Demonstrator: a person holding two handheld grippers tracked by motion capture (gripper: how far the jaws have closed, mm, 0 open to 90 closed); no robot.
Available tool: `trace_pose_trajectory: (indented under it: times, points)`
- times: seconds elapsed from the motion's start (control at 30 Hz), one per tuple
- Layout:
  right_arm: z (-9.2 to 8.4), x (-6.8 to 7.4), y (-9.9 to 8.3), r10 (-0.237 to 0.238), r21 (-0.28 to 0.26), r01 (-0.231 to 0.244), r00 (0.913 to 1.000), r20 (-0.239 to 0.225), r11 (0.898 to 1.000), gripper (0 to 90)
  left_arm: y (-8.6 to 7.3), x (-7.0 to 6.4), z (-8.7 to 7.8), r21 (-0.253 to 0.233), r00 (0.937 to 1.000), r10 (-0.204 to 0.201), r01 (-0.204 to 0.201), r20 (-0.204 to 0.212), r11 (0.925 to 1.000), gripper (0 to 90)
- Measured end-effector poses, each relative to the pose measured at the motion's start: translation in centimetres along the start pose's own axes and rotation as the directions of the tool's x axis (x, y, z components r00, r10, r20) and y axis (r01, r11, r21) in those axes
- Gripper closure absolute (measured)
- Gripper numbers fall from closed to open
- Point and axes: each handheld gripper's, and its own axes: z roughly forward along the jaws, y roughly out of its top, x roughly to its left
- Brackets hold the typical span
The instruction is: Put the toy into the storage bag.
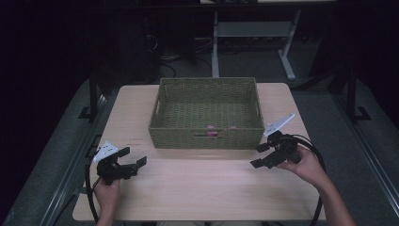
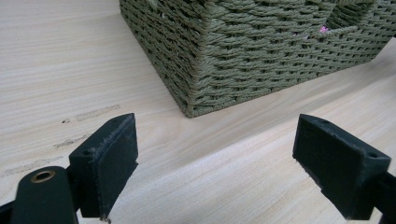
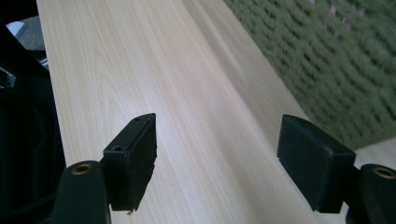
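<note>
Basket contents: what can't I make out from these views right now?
- Pink items in the basket: too small and dim in the high view to identify.
- Left gripper view: basket wall hides the inside; a pink speck shows through the handle slot.
- Right gripper view: basket side blurred, cut off by the frame edge.

Dim room, black along the left and far edges. Light wooden table (image 1: 197,188) lit brighter than everything around it, faint scuff marks (image 2: 79,126) on its top. Grey carpeted floor (image 1: 371,155) to both sides. Beyond, a white-framed desk (image 1: 287,52) with splayed feet, cables (image 1: 164,59) tangled on the floor beneath. Dark metal stand legs (image 1: 350,94) flanking the table left and right.
</note>
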Motion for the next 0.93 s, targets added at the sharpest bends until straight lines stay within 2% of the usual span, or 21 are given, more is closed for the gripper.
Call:
trace_pose_trajectory:
  times: [0.57,0.8,0.93]
  points:
    - [0.0,0.0,-3.6,0.061,-0.036,-0.06,0.9981,0.01,0.998,27.5,-0.1,-0.1,0.2,0.004,1.0,-0.003,0.003,0.002,1.0,13.6]
    - [0.4,0.6,-4.9,0.075,-0.039,-0.074,0.9972,0.009,0.996,26.3,-0.1,-0.1,0.2,0.008,1.0,0.0,0.0,0.004,1.0,13.6]
    - [0.5,1.3,-5.6,0.069,-0.06,-0.068,0.9975,0.017,0.996,25.0,-0.1,-0.1,0.4,0.01,1.0,-0.006,0.006,-0.002,0.9999,13.6]
